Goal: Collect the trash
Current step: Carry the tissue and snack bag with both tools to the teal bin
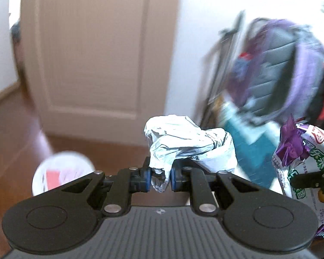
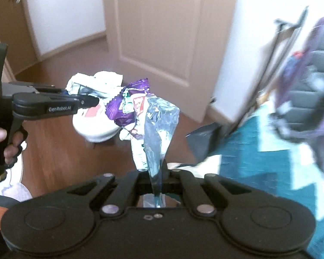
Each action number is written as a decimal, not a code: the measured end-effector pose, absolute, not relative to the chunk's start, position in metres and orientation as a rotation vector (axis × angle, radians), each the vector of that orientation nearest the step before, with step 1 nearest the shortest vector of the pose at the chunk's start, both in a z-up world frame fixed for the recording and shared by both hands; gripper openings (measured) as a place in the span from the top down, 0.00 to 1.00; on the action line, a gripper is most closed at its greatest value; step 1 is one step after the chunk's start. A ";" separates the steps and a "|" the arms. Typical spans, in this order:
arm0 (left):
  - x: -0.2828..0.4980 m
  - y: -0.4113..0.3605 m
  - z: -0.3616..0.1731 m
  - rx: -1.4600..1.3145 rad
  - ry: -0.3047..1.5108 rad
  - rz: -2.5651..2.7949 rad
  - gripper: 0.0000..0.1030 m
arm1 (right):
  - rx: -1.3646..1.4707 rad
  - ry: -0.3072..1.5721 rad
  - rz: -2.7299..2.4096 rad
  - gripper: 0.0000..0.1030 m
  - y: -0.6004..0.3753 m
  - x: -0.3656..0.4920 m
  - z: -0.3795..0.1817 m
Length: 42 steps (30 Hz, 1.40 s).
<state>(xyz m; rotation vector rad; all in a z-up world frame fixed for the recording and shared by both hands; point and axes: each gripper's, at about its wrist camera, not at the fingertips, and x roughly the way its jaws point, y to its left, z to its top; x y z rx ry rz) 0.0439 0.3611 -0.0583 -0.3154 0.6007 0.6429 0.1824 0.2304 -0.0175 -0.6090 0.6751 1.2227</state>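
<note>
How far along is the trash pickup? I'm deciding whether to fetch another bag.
Both pieces are picked up, neither binned. The left claw is shut on a crumpled white paper wad; the right claw pinches a purple-and-white foil snack wrapper. Left to do: dropping both into the round white bin on the wooden floor. A dark foil scrap remains by the teal rug.

Crumpled white wrapper (image 1: 190,144) at frame centre; purple-and-white snack bag (image 2: 138,116), crinkled, upright, centre frame.
</note>
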 end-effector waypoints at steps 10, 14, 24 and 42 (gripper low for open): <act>0.089 0.224 0.055 -0.150 0.531 0.359 0.84 | -0.492 0.605 1.036 0.99 0.058 0.183 0.069; 0.114 0.158 0.081 -0.134 0.527 0.218 0.84 | -0.444 0.610 0.946 0.99 -0.018 0.181 0.097; 0.180 -0.010 0.128 -0.048 0.507 -0.097 0.84 | -0.314 0.548 0.672 0.99 -0.185 0.198 0.150; 0.263 -0.258 0.183 0.110 0.493 -0.455 0.84 | -0.145 0.511 0.225 0.99 -0.422 0.260 0.190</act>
